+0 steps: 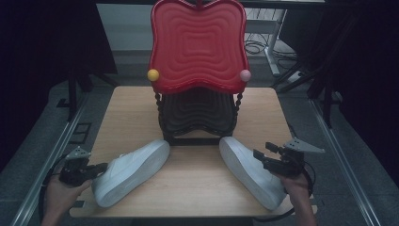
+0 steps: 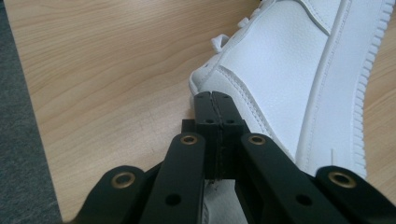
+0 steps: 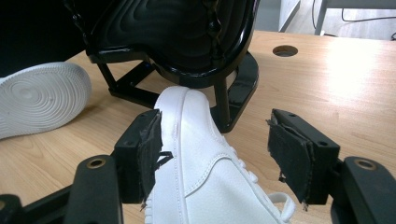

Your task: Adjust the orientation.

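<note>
**Two white shoes splayed before a rack, a gripper at each heel**

A person at a wooden table (image 1: 141,101) holds a gripper in each hand. Two white sneakers lie on the near half of the table, toes pointing toward a two-tier shoe rack (image 1: 197,113) at the middle, its red upper shelf (image 1: 197,44) tilted toward us.

The left shoe (image 1: 129,172) lies on its side. Its long axis runs from heel at near left to toe at far right, close to the rack's foot. The left gripper (image 1: 101,169) sits at the heel end, jaws clenched tight together. In the left gripper view they meet right at the shoe's (image 2: 285,79) collar; whether they pinch the collar edge I cannot tell.

The right shoe (image 1: 249,169) mirrors it, heel near right, toe far left beside the rack. The right gripper (image 1: 259,157) hovers over its heel end, jaws spread wide. The right gripper view shows the shoe (image 3: 196,154) running away between the released pads (image 3: 152,154), toe just short of the black lower shelf (image 3: 177,37).

Each hand is nearest its own shoe; the rack lies straight ahead along each shoe's length, so the next move looks like a lift forward and inward.
</note>
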A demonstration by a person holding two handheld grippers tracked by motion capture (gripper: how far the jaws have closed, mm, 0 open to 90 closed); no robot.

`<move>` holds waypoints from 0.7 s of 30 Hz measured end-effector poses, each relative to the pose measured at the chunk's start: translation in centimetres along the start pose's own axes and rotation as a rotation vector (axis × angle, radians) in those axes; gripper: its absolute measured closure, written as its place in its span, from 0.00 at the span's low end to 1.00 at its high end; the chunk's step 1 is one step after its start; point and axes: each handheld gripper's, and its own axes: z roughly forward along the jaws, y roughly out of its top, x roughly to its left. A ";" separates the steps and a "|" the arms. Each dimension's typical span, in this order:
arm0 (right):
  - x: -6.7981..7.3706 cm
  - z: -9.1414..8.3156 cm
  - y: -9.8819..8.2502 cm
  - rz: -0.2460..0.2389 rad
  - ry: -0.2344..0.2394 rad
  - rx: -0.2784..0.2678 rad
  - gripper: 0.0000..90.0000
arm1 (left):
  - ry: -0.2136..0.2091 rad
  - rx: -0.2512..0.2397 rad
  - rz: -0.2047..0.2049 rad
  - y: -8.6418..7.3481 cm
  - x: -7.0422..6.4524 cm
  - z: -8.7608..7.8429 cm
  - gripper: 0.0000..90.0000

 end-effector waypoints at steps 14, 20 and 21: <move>0.4 0.1 0.1 -0.004 0.000 -0.005 0.39 | -0.011 -0.030 0.028 -1.7 -2.3 -1.4 1.00; 0.3 -0.1 0.1 -0.003 -0.001 -0.009 0.39 | -0.086 -0.068 0.024 -1.6 -3.3 -1.3 1.00; 0.3 -0.1 0.1 -0.003 0.000 -0.009 0.39 | -0.139 -0.063 0.023 -1.5 -3.6 -1.0 1.00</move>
